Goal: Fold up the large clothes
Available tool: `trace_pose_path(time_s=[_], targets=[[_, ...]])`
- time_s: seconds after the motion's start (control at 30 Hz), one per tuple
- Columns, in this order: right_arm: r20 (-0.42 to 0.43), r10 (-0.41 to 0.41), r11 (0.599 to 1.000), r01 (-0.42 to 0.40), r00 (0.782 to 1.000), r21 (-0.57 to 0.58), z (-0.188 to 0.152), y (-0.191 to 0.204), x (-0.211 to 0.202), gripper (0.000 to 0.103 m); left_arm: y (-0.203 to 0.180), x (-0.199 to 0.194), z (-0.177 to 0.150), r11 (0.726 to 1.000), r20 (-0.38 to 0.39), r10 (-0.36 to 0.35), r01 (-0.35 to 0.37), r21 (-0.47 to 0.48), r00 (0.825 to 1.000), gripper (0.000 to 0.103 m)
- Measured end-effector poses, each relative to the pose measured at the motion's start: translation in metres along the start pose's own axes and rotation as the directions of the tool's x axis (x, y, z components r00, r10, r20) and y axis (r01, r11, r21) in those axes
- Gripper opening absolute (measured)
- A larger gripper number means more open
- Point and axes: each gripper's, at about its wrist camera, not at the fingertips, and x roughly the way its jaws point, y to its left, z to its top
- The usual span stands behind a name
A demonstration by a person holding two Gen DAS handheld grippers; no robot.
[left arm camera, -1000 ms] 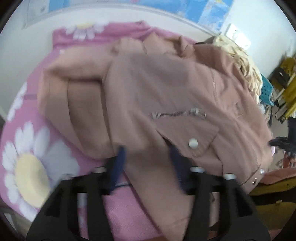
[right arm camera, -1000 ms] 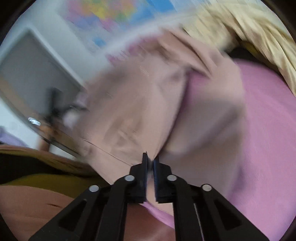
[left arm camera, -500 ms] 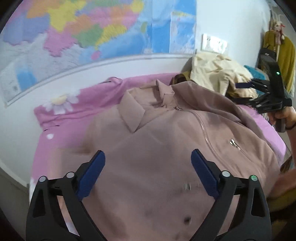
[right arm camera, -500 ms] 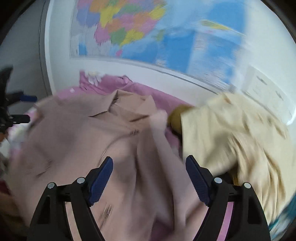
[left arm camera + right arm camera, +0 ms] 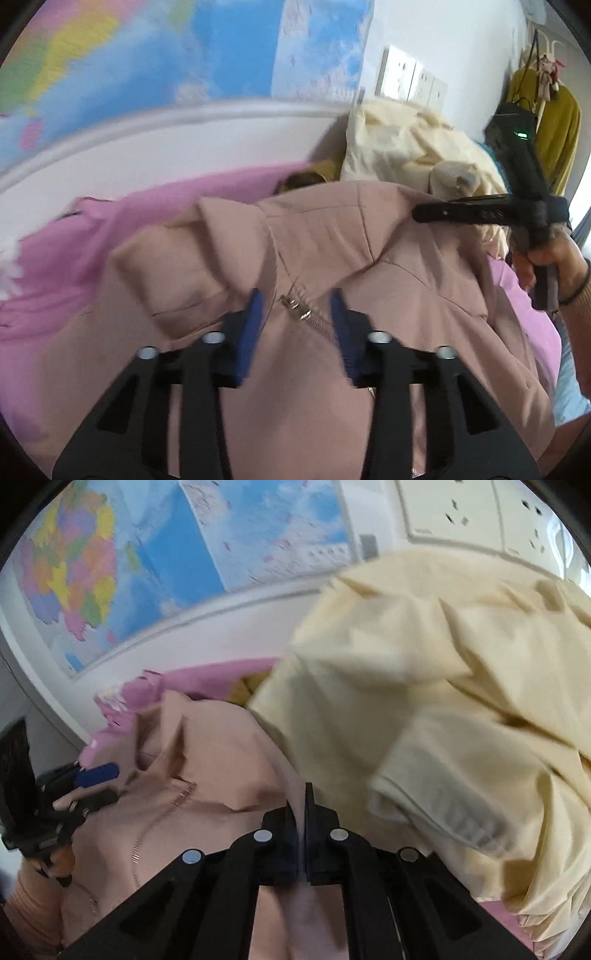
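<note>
A dusty-pink zip jacket (image 5: 332, 280) lies front up on a pink bedspread (image 5: 74, 258), collar toward the wall. My left gripper (image 5: 295, 306) is open, its blue pads either side of the zipper top (image 5: 299, 310) at the collar. My right gripper (image 5: 301, 801) is shut on the jacket's shoulder (image 5: 229, 775), beside the cream garment. It also shows in the left wrist view (image 5: 461, 212) at the jacket's right shoulder. The left gripper shows in the right wrist view (image 5: 88, 786).
A crumpled cream garment (image 5: 443, 701) is piled at the right against the wall. A mustard cloth (image 5: 317, 173) peeks out behind the collar. A map (image 5: 147, 554) and wall sockets (image 5: 410, 85) are on the wall. A yellow-green top (image 5: 554, 125) hangs at far right.
Both grippers have moved up to the collar end of the jacket. The right gripper, open half a second ago, has shut on the shoulder. The left jaws have narrowed around the zipper top.
</note>
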Motion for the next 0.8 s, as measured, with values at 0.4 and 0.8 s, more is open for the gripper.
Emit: trace_pose_path(time_s=[0.4, 0.8], targets=[[0.017, 0.037, 0.998, -0.038, 0.999, 0.041, -0.012, -0.008, -0.003, 0.018, -0.018, -0.012, -0.019, 0.975, -0.006, -0.218, 0.218, 0.047, 0.976, 0.068], [0.044, 0.283, 0.958, -0.281, 0.958, -0.055, 0.007, 0.06, -0.017, 0.049, 0.005, 0.024, -0.017, 0.996, -0.066, -0.083, 0.084, 0.01, 0.994, 0.031]])
